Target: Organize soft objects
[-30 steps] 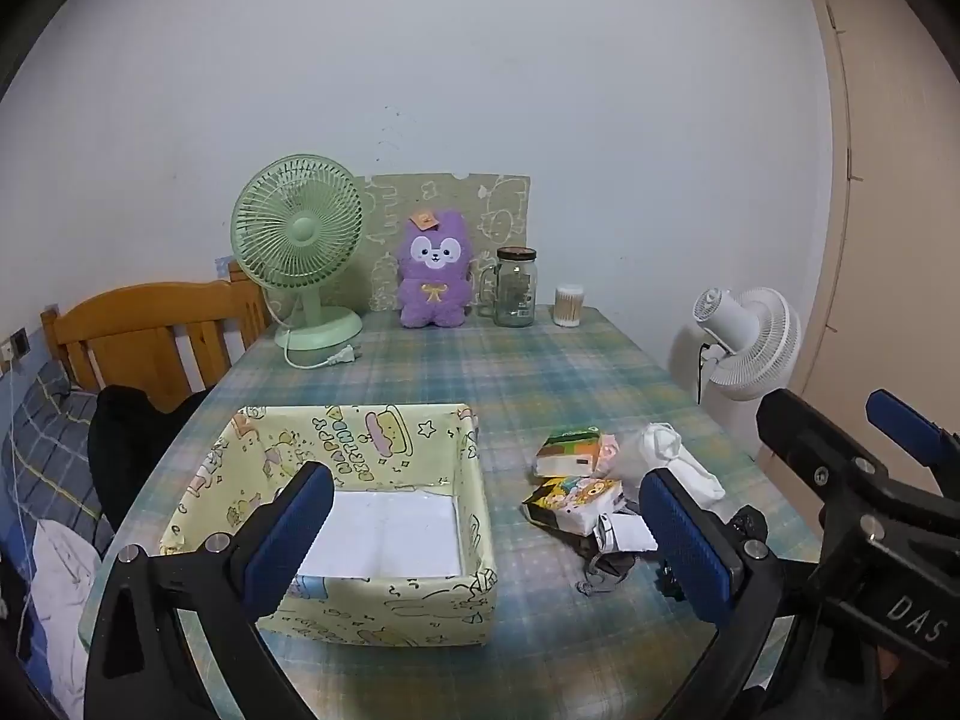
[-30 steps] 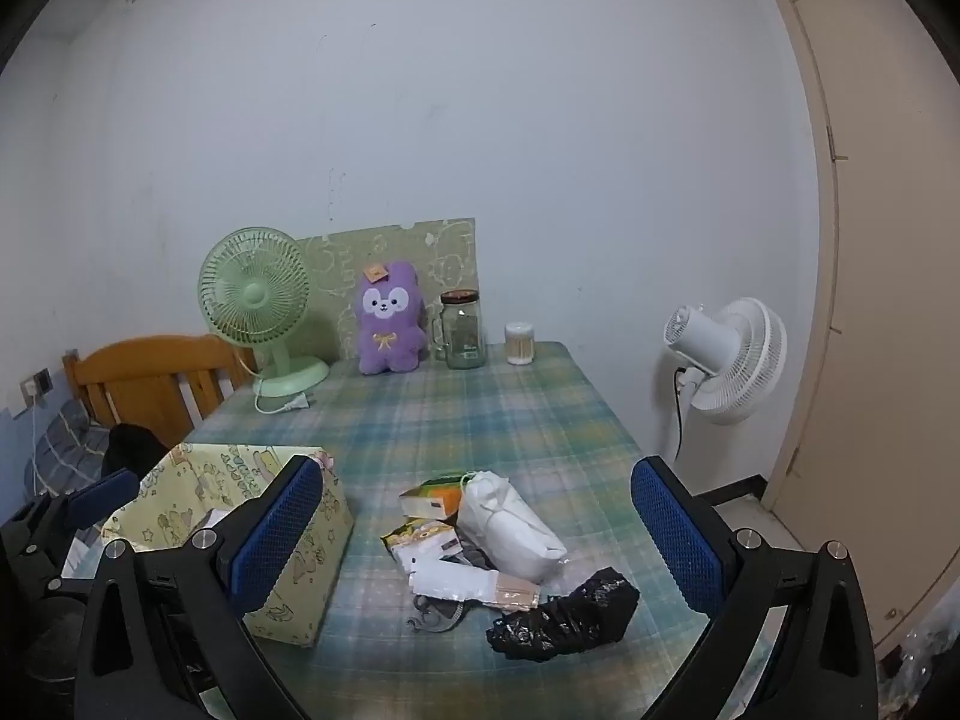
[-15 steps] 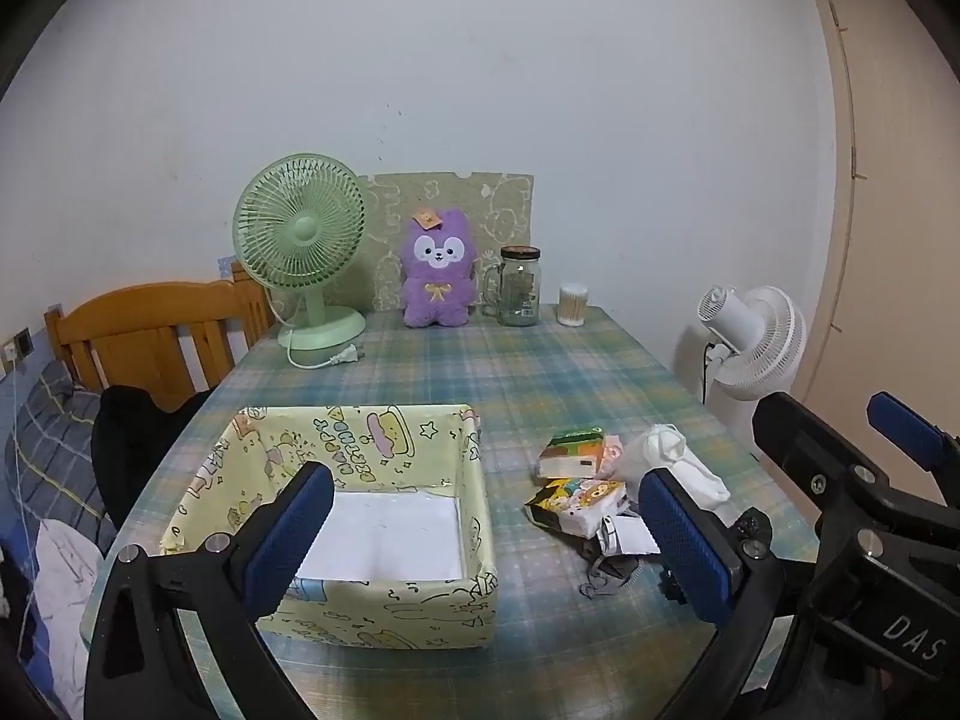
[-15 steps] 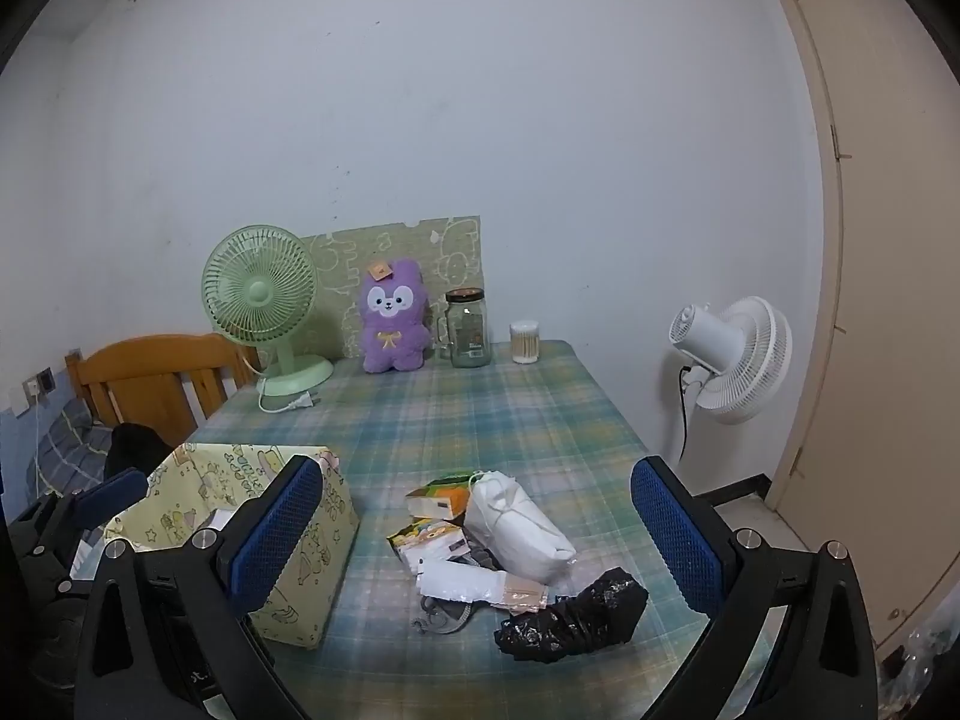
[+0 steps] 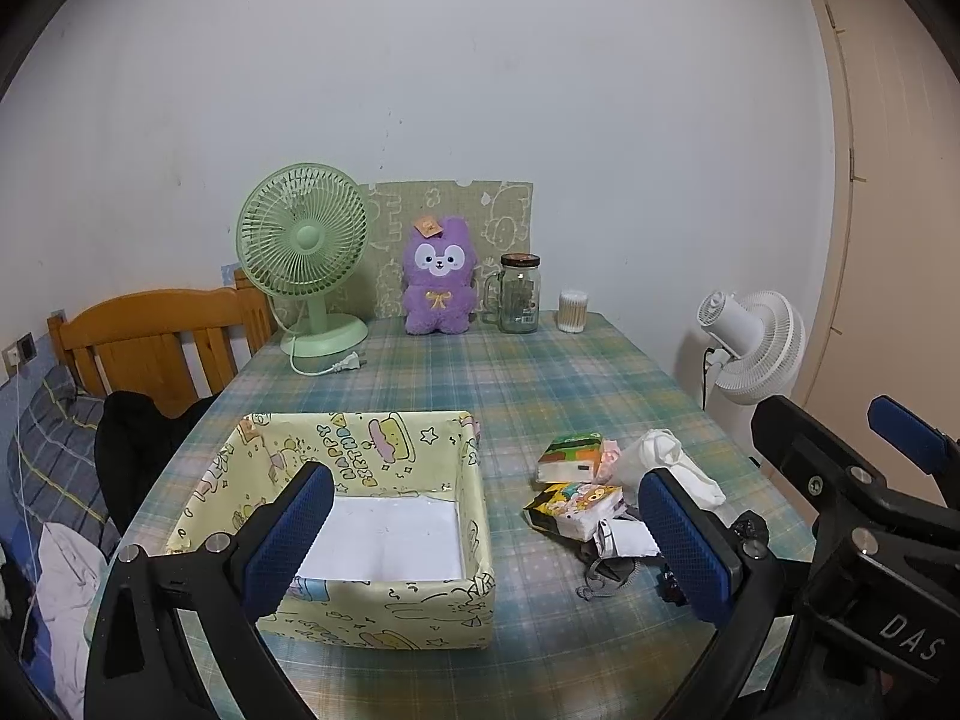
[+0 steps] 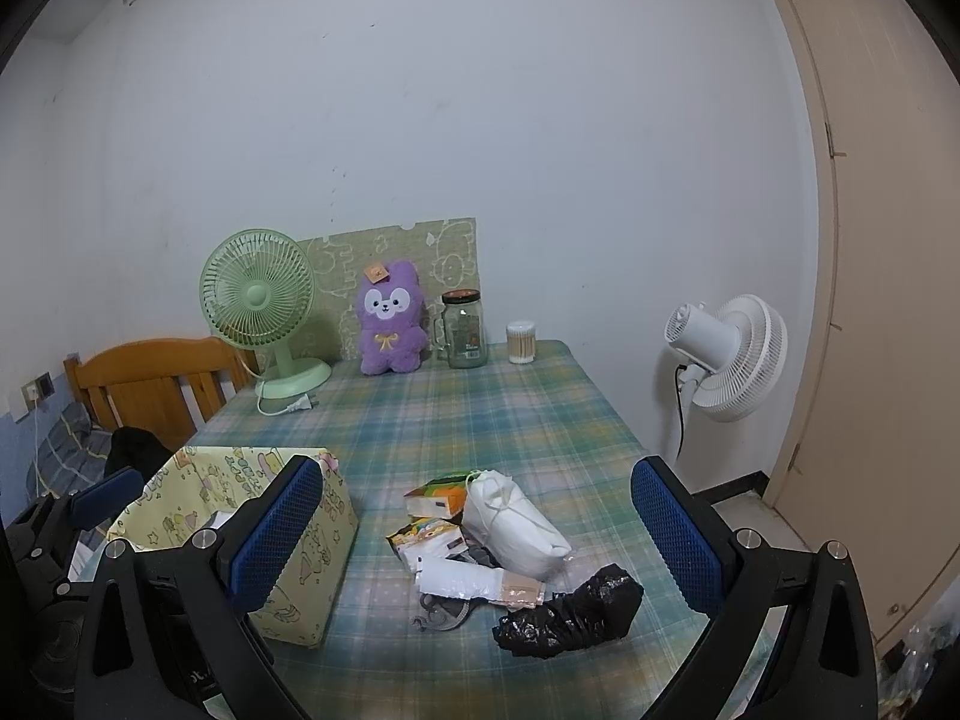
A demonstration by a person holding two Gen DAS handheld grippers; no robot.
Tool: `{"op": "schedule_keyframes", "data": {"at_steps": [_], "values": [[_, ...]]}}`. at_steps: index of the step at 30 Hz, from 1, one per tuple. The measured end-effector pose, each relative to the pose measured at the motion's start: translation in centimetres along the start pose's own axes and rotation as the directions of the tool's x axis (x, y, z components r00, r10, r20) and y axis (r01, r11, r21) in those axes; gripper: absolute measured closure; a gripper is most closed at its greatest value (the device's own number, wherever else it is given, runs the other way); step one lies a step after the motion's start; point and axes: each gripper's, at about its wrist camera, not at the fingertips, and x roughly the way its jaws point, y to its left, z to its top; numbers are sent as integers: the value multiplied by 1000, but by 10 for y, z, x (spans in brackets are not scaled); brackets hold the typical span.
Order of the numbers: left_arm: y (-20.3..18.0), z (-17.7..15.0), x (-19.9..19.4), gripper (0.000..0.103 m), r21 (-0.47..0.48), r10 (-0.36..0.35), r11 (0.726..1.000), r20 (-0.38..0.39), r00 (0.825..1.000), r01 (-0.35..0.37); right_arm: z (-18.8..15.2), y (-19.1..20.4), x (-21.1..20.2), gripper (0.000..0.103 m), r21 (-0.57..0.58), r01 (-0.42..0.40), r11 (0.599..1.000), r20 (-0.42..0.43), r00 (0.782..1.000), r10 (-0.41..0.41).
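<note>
A yellow cartoon-print fabric box stands open and empty on the plaid table. To its right lies a pile of soft items: a green-orange tissue pack, a yellow tissue pack, a white drawstring pouch, a white wrapped packet, a grey strap and a crumpled black bag. My left gripper is open above the box's near side. My right gripper is open above the pile, and shows in the left wrist view.
At the table's far end stand a green desk fan, a purple plush toy, a glass jar and a cotton-swab tub. A wooden headboard is left; a white floor fan and door are right.
Both grippers have drifted slightly; the views shift a little and the table objects sit slightly further right in frame. Both stay open and empty. No object on the table has moved.
</note>
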Motion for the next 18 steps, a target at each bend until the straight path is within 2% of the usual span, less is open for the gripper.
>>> {"op": "schedule_keyframes", "data": {"at_steps": [18], "values": [[-1,2,-1,1,2,-1,1000,0,1000,1,3,-1,-2,0,3,7,1000,-2,1000,-7]]}}
